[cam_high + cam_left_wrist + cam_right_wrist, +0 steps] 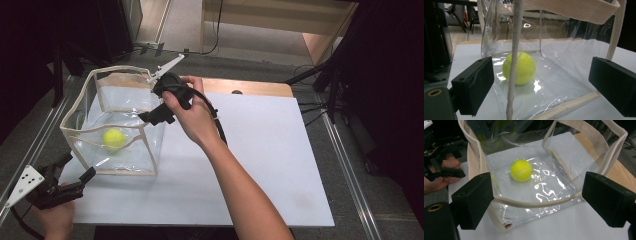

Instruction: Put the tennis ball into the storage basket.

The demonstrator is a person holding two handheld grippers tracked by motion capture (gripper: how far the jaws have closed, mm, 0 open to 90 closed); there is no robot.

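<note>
Black jaws of the right gripper [536, 200] stand wide and empty above the clear bag's [150, 150] rim; the tennis ball [521, 170] lies on the bag floor below and beyond them. Left gripper [75, 172], also open, waits just outside a bag corner. Risk: limp walls may sag inward. Glare blurs the plastic.

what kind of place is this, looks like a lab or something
Probably a lab or recording studio: a white table on metal rails, black stands and loose cables on the floor behind it, and a clear bag holding a tennis ball.
</note>
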